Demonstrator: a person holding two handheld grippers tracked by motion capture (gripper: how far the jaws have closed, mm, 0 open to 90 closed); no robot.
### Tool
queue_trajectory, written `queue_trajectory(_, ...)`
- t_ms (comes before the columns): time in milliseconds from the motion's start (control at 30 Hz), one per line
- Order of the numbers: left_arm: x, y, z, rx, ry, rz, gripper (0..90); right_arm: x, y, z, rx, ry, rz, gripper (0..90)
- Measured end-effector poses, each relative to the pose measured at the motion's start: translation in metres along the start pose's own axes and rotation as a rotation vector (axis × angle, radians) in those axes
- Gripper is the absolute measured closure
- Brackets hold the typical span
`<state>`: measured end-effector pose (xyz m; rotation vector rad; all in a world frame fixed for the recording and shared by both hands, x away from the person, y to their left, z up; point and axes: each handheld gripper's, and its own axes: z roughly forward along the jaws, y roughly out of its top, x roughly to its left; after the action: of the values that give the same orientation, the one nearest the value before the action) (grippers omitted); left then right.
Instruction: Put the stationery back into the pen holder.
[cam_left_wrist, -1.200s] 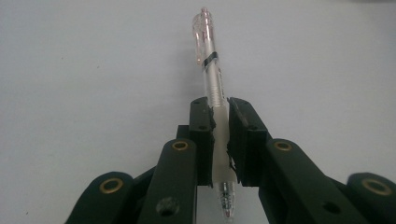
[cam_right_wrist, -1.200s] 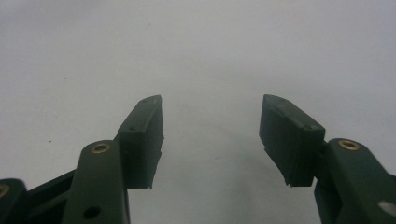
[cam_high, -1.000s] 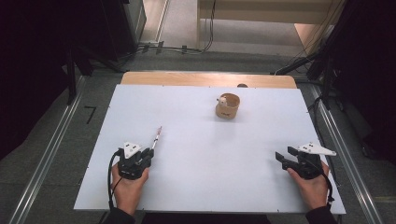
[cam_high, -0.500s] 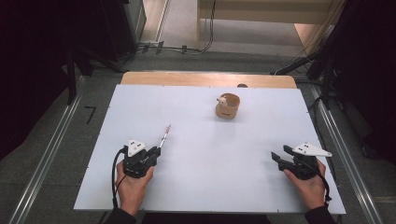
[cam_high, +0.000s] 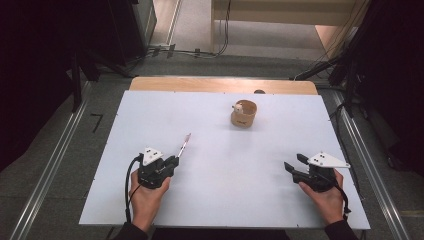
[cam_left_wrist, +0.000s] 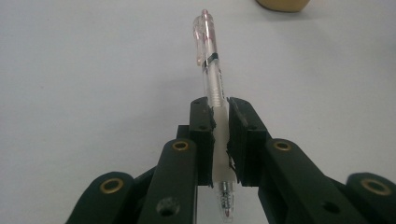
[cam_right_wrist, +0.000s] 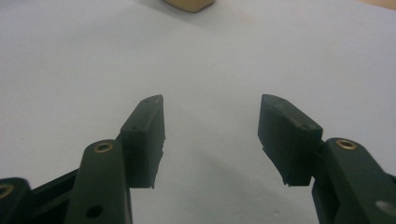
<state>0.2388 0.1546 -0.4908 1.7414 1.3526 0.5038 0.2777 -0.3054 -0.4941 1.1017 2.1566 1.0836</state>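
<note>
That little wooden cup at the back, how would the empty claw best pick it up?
Judging by its upright, round shape, the open right gripper could come from above and pinch the wooden cup by its rim, or straddle its wall from the near side.

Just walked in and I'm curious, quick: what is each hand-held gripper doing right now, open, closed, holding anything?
Left hand-held gripper: closed on a clear ballpoint pen.
Right hand-held gripper: open, holding nothing.

Clear pen (cam_left_wrist: 212, 74) with pink cap, black jaws, tan cup (cam_high: 243, 114), white table (cam_high: 225, 190)
</note>
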Motion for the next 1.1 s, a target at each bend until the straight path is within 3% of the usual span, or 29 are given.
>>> queue_trajectory(567, -0.025, 0.013, 0.017, 0.003, -0.068, 0.04, 81.2, 0.015, 0.013, 0.01, -0.03, 0.035, -0.074, 39.7)
queue_trajectory(1100, -0.041, 0.023, 0.043, 0.051, -0.115, 0.051, 81.2, 0.019, 0.023, 0.022, -0.026, 0.012, -0.043, 39.6)
